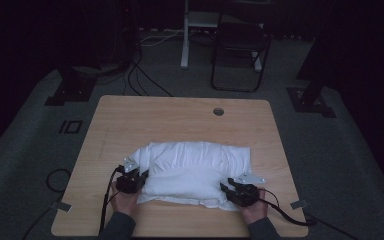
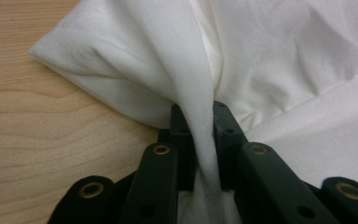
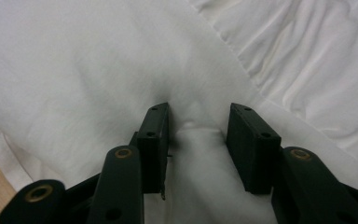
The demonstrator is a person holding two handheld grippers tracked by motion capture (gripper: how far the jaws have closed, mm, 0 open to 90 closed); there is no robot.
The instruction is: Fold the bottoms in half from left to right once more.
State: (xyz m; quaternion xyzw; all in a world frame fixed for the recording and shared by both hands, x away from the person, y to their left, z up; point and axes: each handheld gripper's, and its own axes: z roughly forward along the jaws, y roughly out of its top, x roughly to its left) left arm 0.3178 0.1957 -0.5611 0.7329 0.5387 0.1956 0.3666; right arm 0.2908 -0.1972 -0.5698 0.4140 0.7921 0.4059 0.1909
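A white pillow (image 1: 195,162) in a loose white cover lies on the near half of the wooden table (image 1: 180,120). My left gripper (image 1: 142,176) is at the pillow's near left corner. In the left gripper view it (image 2: 199,109) is shut on a gathered fold of the white cover (image 2: 135,60), which runs down between the jaws. My right gripper (image 1: 226,189) is at the pillow's near right corner. In the right gripper view its jaws (image 3: 199,109) stand partly apart and press into the pillow (image 3: 98,60), with a puckered bulge of fabric pinched between them.
A cable hole (image 1: 218,111) sits near the table's far edge. Beyond the table stand a dark folding chair (image 1: 240,45) and a white post (image 1: 185,40). Cables (image 1: 140,80) trail over the grey carpet, and black stand feet (image 1: 70,90) flank the table.
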